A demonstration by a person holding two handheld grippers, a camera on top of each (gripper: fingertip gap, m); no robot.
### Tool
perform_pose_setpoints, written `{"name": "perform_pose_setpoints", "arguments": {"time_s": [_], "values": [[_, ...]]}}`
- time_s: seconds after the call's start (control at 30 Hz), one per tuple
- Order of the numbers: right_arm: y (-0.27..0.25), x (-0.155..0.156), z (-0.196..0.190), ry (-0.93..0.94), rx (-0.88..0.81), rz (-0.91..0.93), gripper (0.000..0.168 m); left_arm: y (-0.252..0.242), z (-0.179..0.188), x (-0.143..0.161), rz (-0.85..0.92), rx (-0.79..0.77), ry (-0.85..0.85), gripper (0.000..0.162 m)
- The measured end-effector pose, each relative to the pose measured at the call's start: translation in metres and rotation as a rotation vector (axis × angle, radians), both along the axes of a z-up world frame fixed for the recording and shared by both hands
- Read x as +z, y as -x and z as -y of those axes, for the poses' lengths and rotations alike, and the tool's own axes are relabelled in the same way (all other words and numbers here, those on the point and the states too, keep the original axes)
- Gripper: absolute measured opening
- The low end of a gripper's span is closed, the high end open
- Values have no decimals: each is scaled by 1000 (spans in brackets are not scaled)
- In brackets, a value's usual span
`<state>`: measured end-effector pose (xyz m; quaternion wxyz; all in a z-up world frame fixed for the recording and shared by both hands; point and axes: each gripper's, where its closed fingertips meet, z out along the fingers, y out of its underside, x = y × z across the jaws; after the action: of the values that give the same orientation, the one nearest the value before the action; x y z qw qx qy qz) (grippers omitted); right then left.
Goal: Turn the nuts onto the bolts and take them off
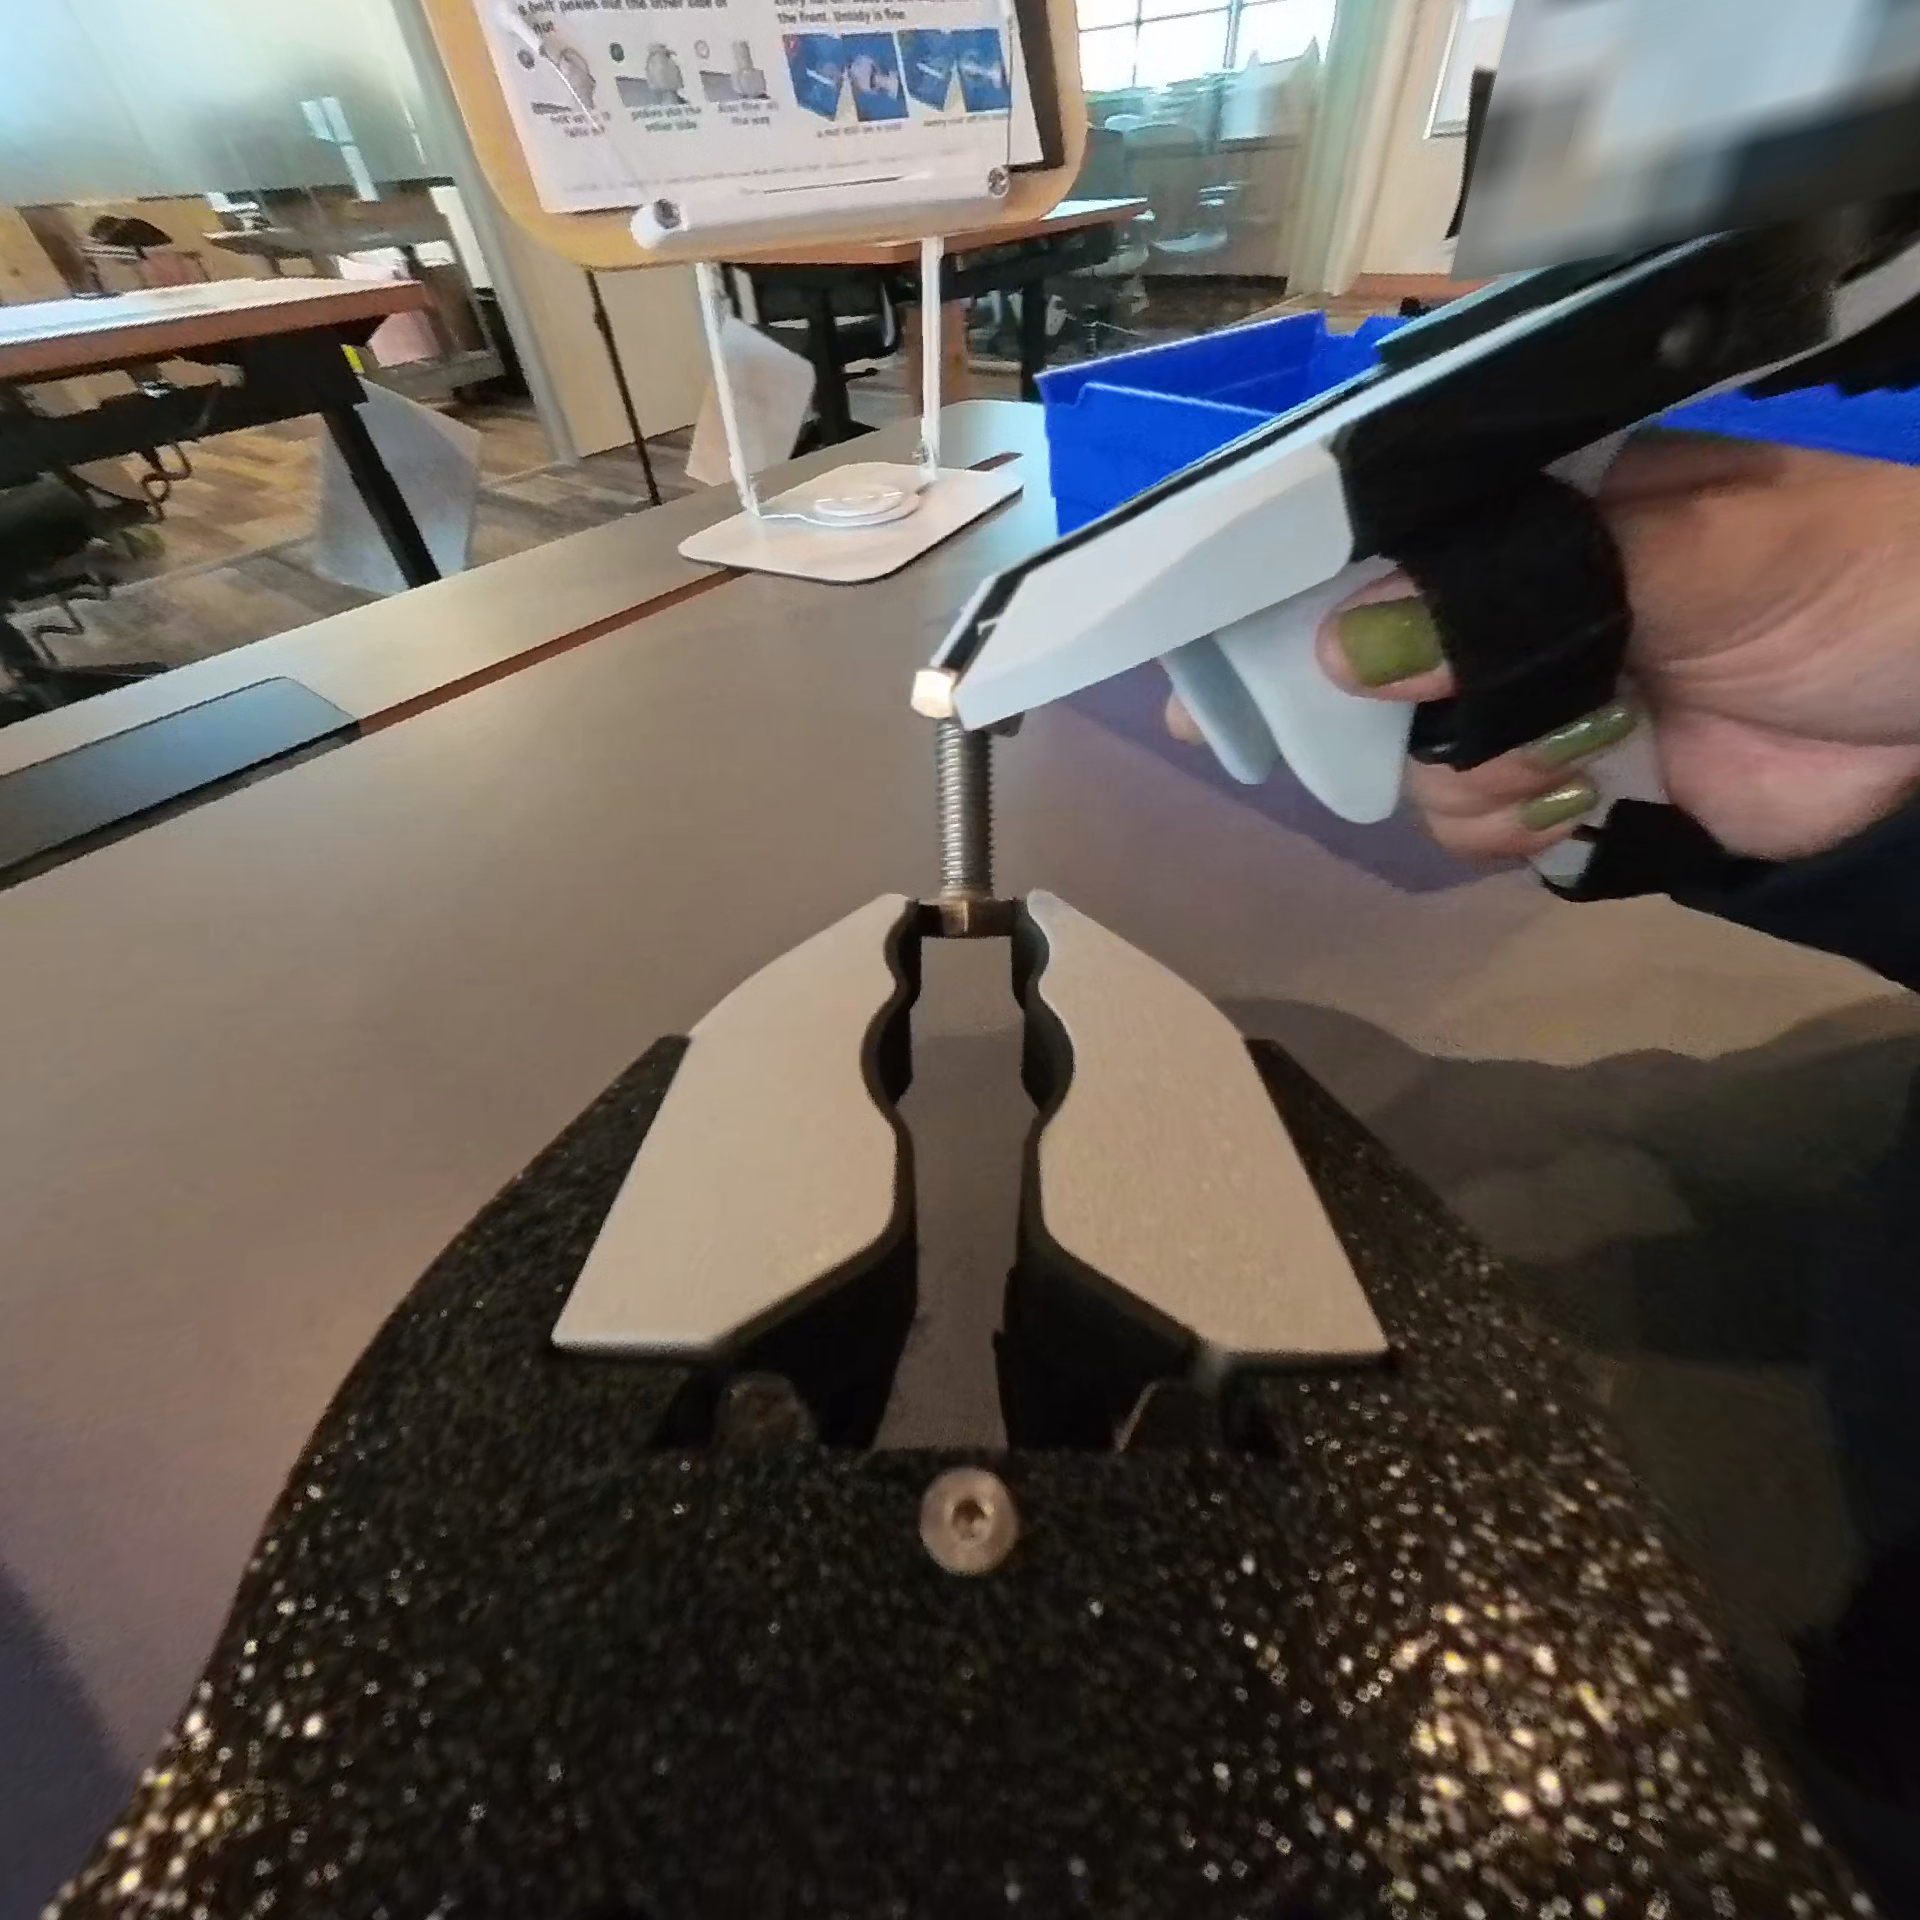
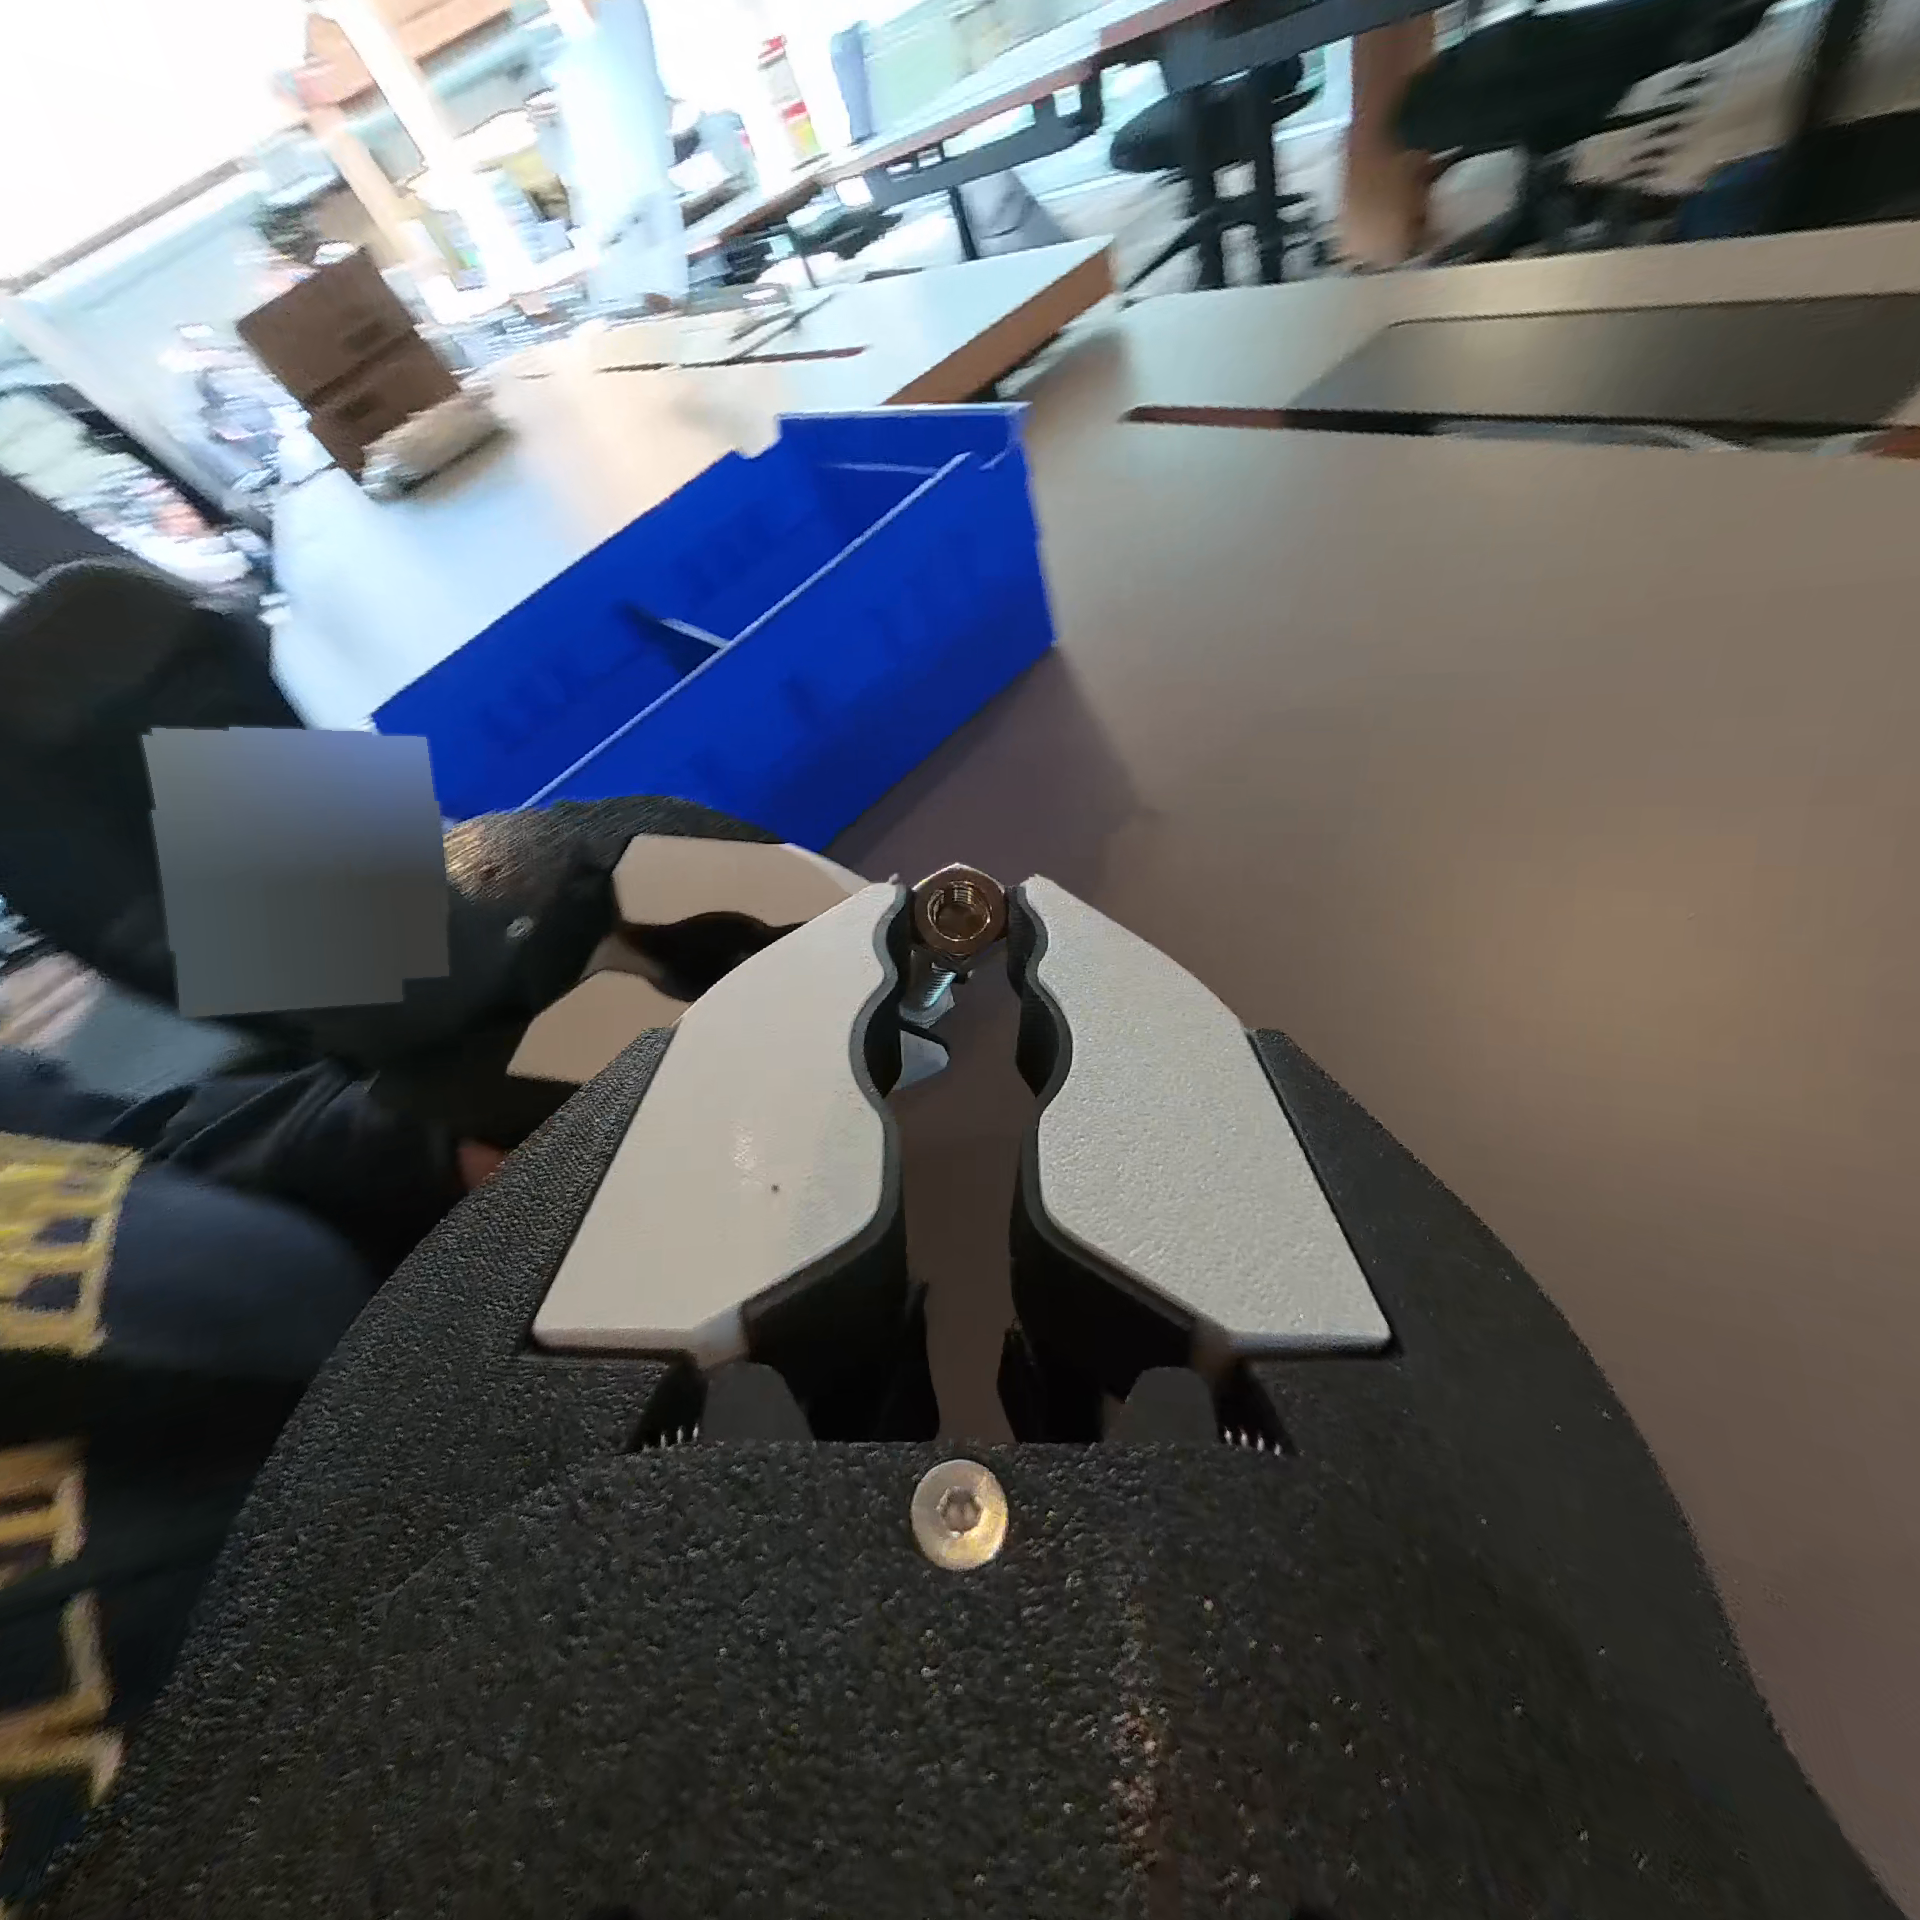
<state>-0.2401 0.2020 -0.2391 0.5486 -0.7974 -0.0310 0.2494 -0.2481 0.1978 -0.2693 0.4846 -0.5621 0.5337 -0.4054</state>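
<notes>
Steel threaded bolt (image 1: 965, 805) stands upright, its head pinched in the left claw (image 1: 966, 916), while the right claw (image 2: 960, 914) grips the brass-coloured hex nut (image 2: 959, 916) at its top.

Bolt (image 2: 928, 995) mostly hidden behind nut (image 2: 958, 916); blue bin (image 1: 1174, 436) partly behind right claw (image 1: 961, 698).

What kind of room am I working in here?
Likely an open office or lab: rows of desks, office chairs, and an instruction board on a stand by the blue bin.
</notes>
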Motion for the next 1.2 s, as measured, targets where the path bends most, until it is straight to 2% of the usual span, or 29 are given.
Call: {"name": "perform_pose_setpoints", "arguments": {"time_s": [0.13, 1.2], "values": [[-4, -1, 1, 14, -41, 16, 18, -2, 1, -1, -3, 6, -10, 16], [4, 10, 5, -46, -1, -42, 20, 1, 5, 8, 62, -22, -16, 16]]}}
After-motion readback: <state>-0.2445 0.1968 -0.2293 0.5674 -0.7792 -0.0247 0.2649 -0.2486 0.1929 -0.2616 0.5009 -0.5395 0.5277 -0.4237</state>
